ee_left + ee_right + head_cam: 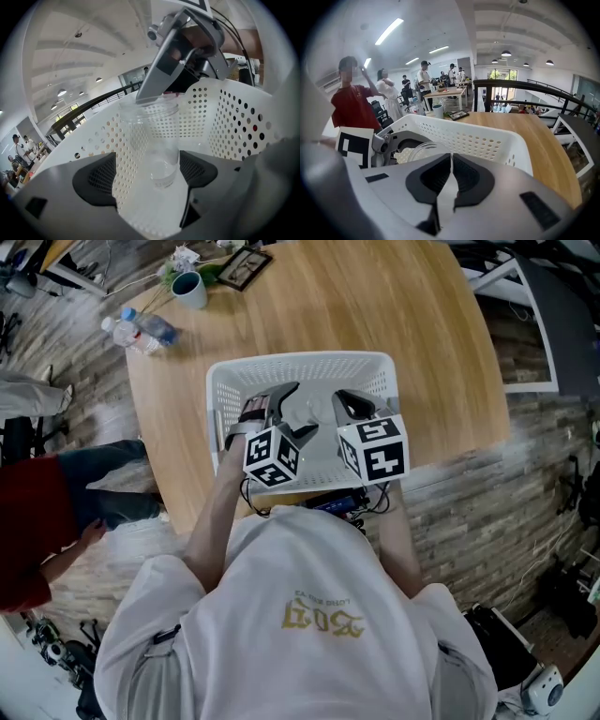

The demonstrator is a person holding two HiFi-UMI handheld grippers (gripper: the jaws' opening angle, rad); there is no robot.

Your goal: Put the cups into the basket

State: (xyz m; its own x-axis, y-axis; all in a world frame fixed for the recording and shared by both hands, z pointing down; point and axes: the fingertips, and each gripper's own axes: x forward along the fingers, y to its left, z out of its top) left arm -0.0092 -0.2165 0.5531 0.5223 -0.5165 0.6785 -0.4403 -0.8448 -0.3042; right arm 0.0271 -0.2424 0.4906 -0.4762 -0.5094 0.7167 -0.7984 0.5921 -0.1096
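Clear glossy plastic cup, perforated white plastic basket, matt wood-grain table

Your white short-sleeved T-shirt bears a gold print. Your left gripper and right gripper are grey with black mesh-textured pads, each carrying a black-and-white marker cube.

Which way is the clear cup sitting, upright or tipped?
Upright: the clear cup is mouth-up inside the white basket, its rim pinched by the right hand-held gripper.
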